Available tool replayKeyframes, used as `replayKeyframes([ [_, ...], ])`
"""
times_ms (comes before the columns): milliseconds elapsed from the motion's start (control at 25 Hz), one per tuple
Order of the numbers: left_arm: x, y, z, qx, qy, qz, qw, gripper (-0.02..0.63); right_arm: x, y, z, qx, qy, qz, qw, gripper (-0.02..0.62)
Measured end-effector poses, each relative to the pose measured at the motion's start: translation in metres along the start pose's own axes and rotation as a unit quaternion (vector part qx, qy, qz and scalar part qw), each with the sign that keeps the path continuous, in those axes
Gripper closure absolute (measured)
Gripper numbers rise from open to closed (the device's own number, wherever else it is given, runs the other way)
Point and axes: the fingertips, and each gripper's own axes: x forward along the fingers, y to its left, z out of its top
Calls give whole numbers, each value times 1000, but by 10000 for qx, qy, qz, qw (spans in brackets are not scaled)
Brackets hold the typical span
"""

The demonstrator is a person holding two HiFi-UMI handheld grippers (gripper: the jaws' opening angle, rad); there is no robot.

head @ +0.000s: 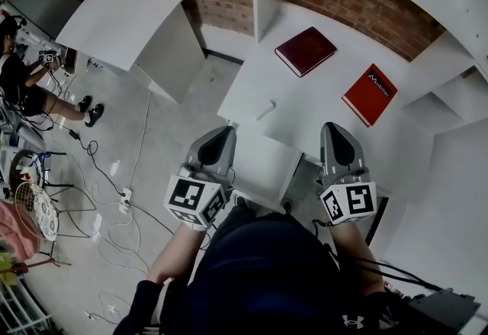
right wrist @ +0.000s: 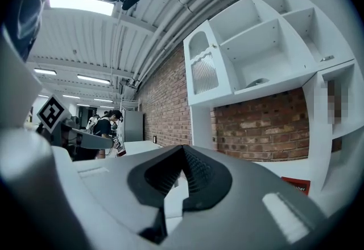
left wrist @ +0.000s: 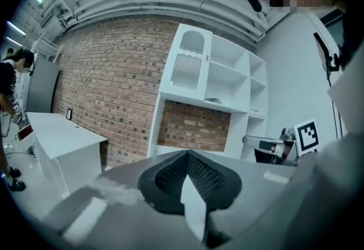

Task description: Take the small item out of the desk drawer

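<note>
The white desk (head: 320, 93) lies below me in the head view. A white drawer box (head: 263, 165) juts from its near edge between my two grippers, and its inside is hidden. A small white oblong item (head: 264, 110) rests on the desktop just beyond it. My left gripper (head: 226, 131) hovers at the drawer's left side, its jaws shut tip to tip with nothing between them (left wrist: 186, 152). My right gripper (head: 335, 129) is held over the desk's near edge to the right of the drawer, also shut and empty (right wrist: 183, 146).
A dark red book (head: 305, 49) and a bright red book (head: 370, 93) lie on the desk. White shelving (right wrist: 267, 44) stands against the brick wall behind. A second white table (head: 130, 20) is at the left, with cables on the floor (head: 114, 204) and a person (head: 23, 82) at the far left.
</note>
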Motion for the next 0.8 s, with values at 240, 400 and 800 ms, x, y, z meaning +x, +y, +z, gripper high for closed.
replayKeyframes([
  [240, 3, 1, 0, 69, 53, 44, 10000, 603, 2, 5, 3, -230, -18, 70, 9997, 594],
  [400, 2, 4, 0, 103, 73, 60, 9999, 603, 2, 10, 3, -255, -14, 105, 9996, 594],
  [800, 8, 6, -1, 105, 37, -43, 9999, 603, 1, 11, 1, -253, 71, 97, 9996, 594],
])
